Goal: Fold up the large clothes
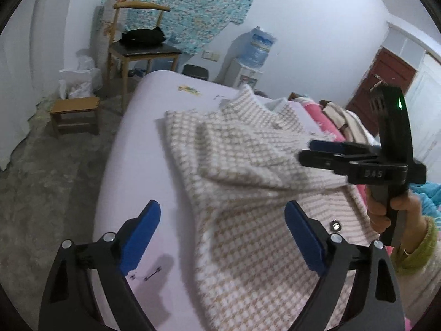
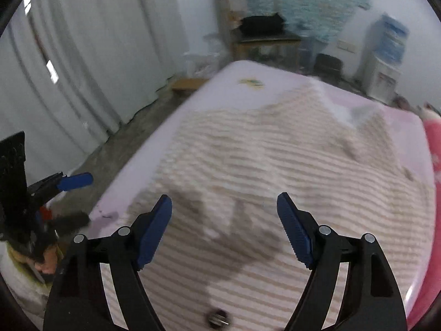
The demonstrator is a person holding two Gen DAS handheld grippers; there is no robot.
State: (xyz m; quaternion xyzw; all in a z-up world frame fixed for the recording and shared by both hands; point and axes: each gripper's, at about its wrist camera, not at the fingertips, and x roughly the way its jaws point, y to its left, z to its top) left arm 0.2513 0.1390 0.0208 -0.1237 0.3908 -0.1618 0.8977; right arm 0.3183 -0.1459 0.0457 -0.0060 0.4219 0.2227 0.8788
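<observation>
Right wrist view is smeared by motion blur, so the houndstooth coat (image 2: 275, 165) reads as beige stripes and its collar end is hard to make out; a dark button at the bottom edge is cut off. Left wrist view is sharper: the coat (image 1: 248, 165) lies partly folded on the lilac bed (image 1: 154, 115), its near hem running out of frame. The left gripper (image 1: 223, 237) hangs released, fingers spread, the coat's edge below and between them, untouched. The right gripper (image 2: 224, 231) also stands spread wide above the coat, gripping nothing. A hand (image 1: 386, 209) in a green cuff holds its handle.
</observation>
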